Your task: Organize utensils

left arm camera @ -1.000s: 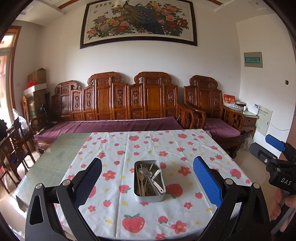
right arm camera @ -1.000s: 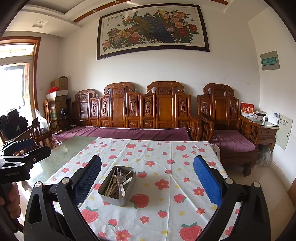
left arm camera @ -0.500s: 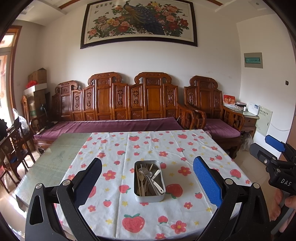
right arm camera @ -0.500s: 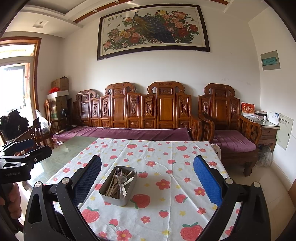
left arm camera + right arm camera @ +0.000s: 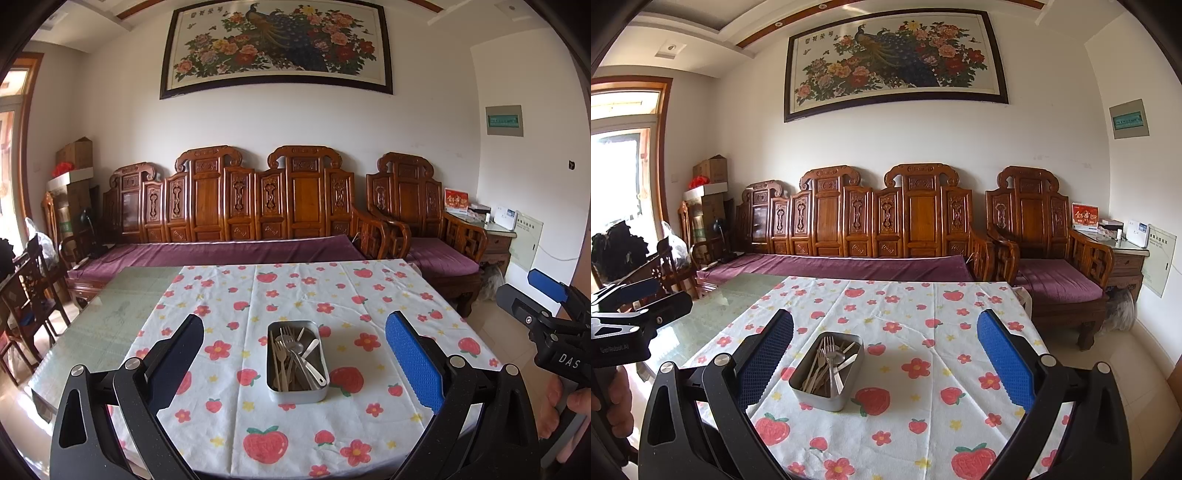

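Both sets of jaws stand wide apart with nothing between them: the left gripper (image 5: 294, 363) hangs above the near edge of the table with its blue pads spread, and the right gripper (image 5: 885, 363) does the same just to its right. Between the left gripper's fingers, and well ahead of them, a metal tin (image 5: 296, 361) rests on the strawberry-and-flower tablecloth (image 5: 373, 299); in it lie forks, spoons and other utensils (image 5: 295, 360) in a loose heap. From the right view the tin (image 5: 827, 371) sits toward the left finger. Bare green glass tabletop (image 5: 713, 314) shows left of the cloth, a carved wooden bench (image 5: 236, 218) behind
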A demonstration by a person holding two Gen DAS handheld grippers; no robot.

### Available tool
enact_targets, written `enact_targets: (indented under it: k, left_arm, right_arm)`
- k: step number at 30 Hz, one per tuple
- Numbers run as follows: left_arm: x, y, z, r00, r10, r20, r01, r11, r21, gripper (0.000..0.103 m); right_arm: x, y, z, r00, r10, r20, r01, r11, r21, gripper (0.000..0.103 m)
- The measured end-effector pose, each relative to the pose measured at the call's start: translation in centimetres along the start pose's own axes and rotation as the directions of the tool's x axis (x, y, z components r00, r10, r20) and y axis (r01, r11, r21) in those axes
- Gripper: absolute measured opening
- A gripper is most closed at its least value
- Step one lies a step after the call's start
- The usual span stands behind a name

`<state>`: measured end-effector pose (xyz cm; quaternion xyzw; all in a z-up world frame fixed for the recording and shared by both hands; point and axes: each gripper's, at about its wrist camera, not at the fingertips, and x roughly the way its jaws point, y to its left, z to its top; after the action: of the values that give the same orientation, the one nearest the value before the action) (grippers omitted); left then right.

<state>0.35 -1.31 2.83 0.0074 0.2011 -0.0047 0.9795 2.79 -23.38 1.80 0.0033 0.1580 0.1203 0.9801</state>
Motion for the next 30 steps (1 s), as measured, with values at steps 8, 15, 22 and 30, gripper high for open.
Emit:
enact_targets:
  k: [8,15,22,30]
  left_arm:
    - [-0.01,0.01,-0.04,1.0,0.0,0.0,0.0,1.0,0.0,0.095]
    - [-0.01,0.0,-0.09,1.0,-0.001,-0.001,0.001,1.0,0.0,0.095]
    - [-0.02,-0.02,-0.1,1.0,0.0,0.0,0.0,1.0,0.001,0.095]
    - [-0.01,-0.03,-0.12,1.0,0.001,0.0,-0.001,1.0,0.001,0.095]
  right_arm:
    - [0.01,-0.04,-0.06,1.0,0.0,0.0,0.0,1.0,0.0,0.1]
    - [0.01,-0.13,-0.11,1.0,0.0,0.001,0.0,1.0,0.001,0.1]
    - [-0.03,-0.18,-0.02,1.0,0.001,-0.001,-0.001,1.0,0.002,0.1]
    - [-0.03,-0.01,0.0,1.0,0.002,0.001,-0.002,1.0,0.004,0.1]
